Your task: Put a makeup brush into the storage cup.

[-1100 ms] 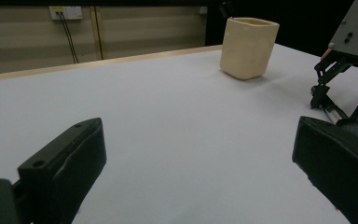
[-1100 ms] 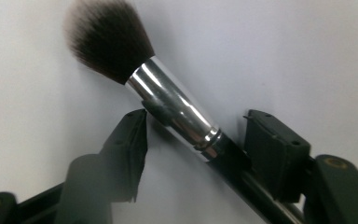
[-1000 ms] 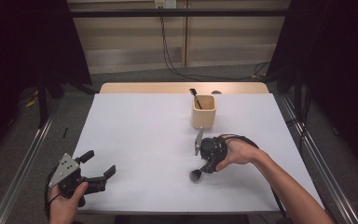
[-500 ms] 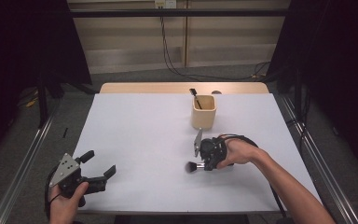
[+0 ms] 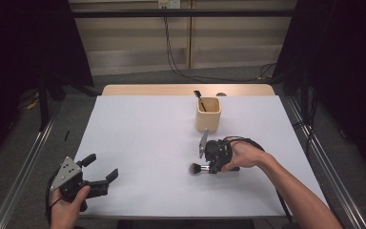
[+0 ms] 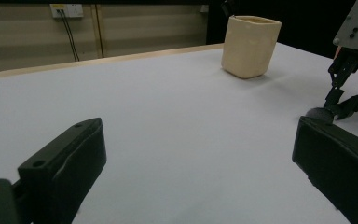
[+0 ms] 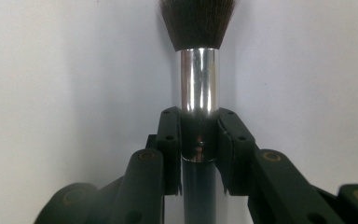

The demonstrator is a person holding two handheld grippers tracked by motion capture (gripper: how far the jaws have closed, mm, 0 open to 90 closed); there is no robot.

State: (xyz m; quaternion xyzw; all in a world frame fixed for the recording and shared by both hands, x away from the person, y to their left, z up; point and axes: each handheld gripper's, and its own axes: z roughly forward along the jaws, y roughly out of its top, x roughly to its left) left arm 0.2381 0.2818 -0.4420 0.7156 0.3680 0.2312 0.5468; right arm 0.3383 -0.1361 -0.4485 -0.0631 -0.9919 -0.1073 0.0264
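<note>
We see the right gripper [image 5: 208, 167] clamped on a makeup brush [image 7: 197, 70] near the cup [image 5: 208, 114]; the left gripper [image 5: 101, 171] gapes, well apart from it.

White table [image 5: 138, 124] on grey floor [image 5: 24, 143], beige panelled wall [image 5: 128, 43] behind

brush [image 7: 199, 70] bristle tips cut by top edge; handle hidden behind jaws | cup [image 5: 208, 113] contents too small to tell

so the white table top [image 5: 143, 138] has a pale wood strip [image 5: 147, 89] along its far edge, black cables [image 5: 170, 52] hang from a wall socket [image 5: 167, 4], dark curtains [image 5: 24, 43] either side, maybe a pen [image 5: 66, 135] on the floor
</note>
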